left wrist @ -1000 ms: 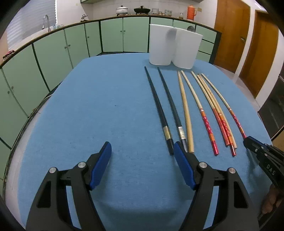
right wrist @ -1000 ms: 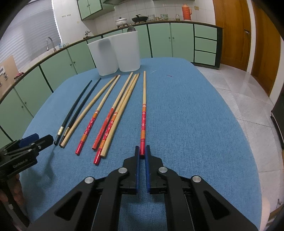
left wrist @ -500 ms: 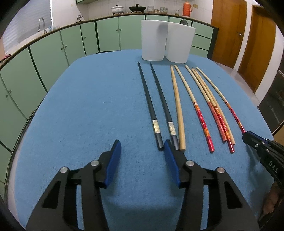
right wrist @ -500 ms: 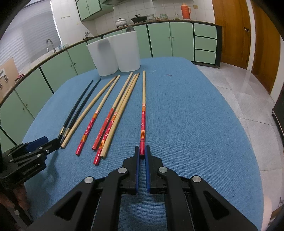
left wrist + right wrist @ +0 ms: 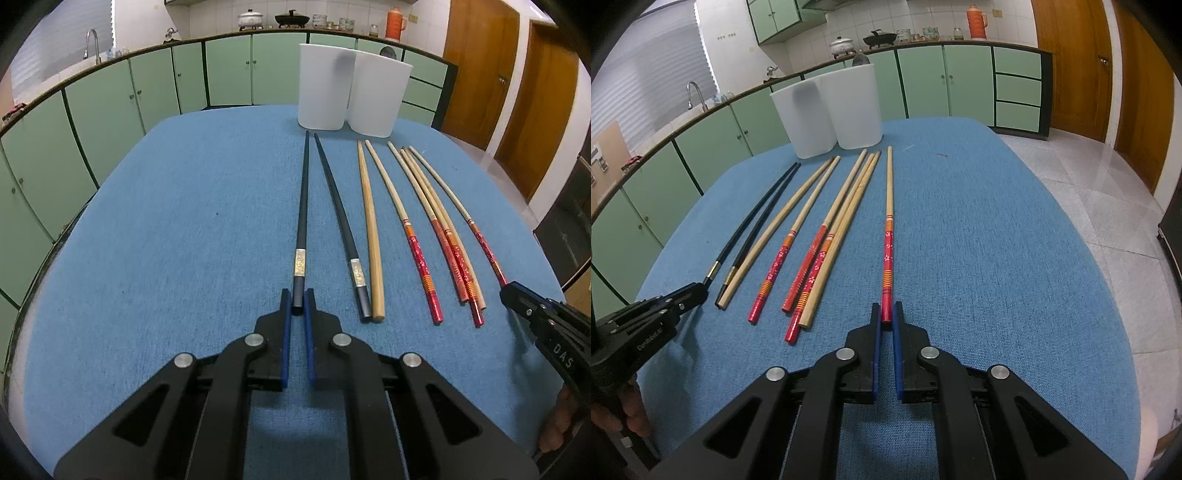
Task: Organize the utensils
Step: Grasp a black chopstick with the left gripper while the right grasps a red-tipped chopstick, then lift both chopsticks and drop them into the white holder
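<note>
- Your left claw [image 5: 298, 301] is pinched on the near end of the leftmost black chopstick [image 5: 302, 206], its blue pads [image 5: 284, 332] pressed to either side of the butt just below the silver band; the chopstick lies flat on the blue counter [image 5: 166, 240], pointing away toward the two white containers [image 5: 351, 94].
- Your right claw [image 5: 885, 314] is clamped the same way on the red, flower-patterned end of the rightmost chopstick [image 5: 888, 221], which lies apart from the others, with bare blue counter on its right.
- Between your two claws the other chopsticks lie side by side on the counter: a second black chopstick [image 5: 341, 225] just beside the gripped one, a plain wooden chopstick [image 5: 370, 229] touching its near end, then a red-handled chopstick [image 5: 406, 236] on its own, then a tight group of three [image 5: 439, 225] whose shafts overlap.
- The two white containers stand upright and touching at the far edge of the counter, just past the chopstick tips.
- From the right wrist view, your left claw shows at the lower left [image 5: 690, 295], its tip at the black chopstick's banded end [image 5: 714, 271].
- Green cabinets [image 5: 110, 103] curve round behind the counter.
</note>
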Available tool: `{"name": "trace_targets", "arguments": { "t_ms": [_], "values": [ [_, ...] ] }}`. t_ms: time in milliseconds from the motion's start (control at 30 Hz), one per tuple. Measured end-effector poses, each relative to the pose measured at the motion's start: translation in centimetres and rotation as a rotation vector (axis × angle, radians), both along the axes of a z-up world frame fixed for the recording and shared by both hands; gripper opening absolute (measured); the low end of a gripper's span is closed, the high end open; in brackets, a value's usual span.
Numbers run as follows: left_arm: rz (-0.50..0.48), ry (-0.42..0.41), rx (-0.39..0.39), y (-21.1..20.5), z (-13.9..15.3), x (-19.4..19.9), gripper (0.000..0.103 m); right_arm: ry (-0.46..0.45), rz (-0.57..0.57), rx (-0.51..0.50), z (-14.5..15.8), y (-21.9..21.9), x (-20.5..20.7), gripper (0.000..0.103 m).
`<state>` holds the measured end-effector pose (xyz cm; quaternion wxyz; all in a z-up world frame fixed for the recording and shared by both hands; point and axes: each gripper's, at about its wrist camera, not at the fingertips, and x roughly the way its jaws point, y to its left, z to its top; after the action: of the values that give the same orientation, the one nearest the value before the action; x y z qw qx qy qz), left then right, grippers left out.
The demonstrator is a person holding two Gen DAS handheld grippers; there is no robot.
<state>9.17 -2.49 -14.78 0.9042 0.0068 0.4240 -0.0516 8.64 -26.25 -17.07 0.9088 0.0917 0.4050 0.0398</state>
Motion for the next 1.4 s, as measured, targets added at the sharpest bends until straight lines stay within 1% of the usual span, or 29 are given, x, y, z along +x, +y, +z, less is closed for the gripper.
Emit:
{"name": "trace_targets", "arguments": {
  "t_ms": [200, 333, 467, 533, 600, 700, 867, 1033, 1267, 1300, 1400],
  "values": [
    [0.004, -0.001, 0.008, -0.2, 0.0, 0.1, 0.009, 0.0, -0.004, 0.002, 0.0, 0.0, 0.1, 0.005],
    [0.002, -0.002, 0.021, -0.4, 0.0, 0.1, 0.006, -0.001, -0.008, 0.001, -0.1, 0.0, 0.1, 0.006],
    [0.0, 0.003, 0.001, -0.1, 0.2, 0.2, 0.006, -0.002, -0.009, 0.004, 0.0, 0.0, 0.1, 0.005],
    [-0.006, -0.006, 0.006, 0.1, 0.8, 0.1, 0.006, 0.004, -0.009, 0.01, 0.2, -0.2, 0.1, 0.005],
    [-0.011, -0.035, 0.021, 0.4, 1.7, -0.3, 0.006, -0.002, -0.009, 0.001, 0.8, -0.4, 0.0, 0.005],
    [-0.018, -0.073, 0.036, 0.9, 3.4, -0.6, 0.006, -0.031, -0.009, -0.006, 2.3, -0.9, -0.2, 0.005],
    [-0.035, -0.166, 0.043, 1.5, 7.4, -1.3, 0.006, -0.103, -0.008, -0.002, 6.2, -1.9, -0.5, 0.005],
    [-0.039, -0.257, 0.018, 2.0, 11.6, -1.4, 0.006, -0.184, -0.004, 0.011, 10.5, -2.9, -0.5, 0.005],
    [-0.065, -0.314, -0.052, 2.5, 16.0, 0.6, 0.006, -0.271, 0.011, 0.041, 16.0, -4.1, 0.7, 0.005],
    [-0.069, -0.319, -0.059, 2.5, 16.5, 1.0, 0.006, -0.282, 0.018, 0.05, 17.1, -4.3, 1.2, 0.005],
    [-0.076, -0.337, -0.066, 2.3, 17.5, 1.9, 0.006, -0.292, 0.034, 0.056, 18.8, -4.4, 2.1, 0.005]
  ]
}}
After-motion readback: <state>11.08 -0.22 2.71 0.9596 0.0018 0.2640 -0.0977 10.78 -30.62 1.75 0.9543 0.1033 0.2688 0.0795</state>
